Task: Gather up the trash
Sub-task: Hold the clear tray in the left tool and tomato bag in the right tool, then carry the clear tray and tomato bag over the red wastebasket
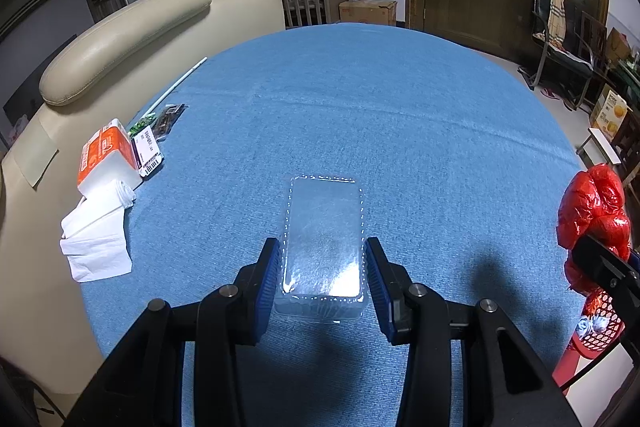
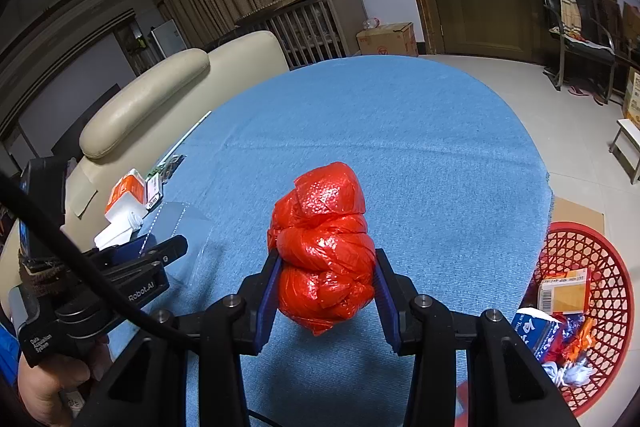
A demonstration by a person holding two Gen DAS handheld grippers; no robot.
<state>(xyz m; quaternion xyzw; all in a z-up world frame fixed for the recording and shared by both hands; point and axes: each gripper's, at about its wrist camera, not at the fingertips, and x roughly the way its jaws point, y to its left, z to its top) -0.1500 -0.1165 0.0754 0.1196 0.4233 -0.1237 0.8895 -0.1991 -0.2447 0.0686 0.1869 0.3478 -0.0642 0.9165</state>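
On the surface [image 1: 400, 115] — 1 clear plastic tray [image 1: 324, 247], 1 red bag bundle [image 2: 324, 251], 1 tissue pack [image 1: 106, 157], 1 white straw [image 1: 180, 83] — plus 1 red basket [image 2: 600, 303], 2 tongs [image 1: 322, 267] [image 2: 324, 281].

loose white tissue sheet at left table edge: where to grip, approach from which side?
Judging by its pose, pinch the raised crease of the white tissue sheet from above, tongs straddling the fold. It lies nearly flat on the blue tablecloth, so a side approach finds no edge.
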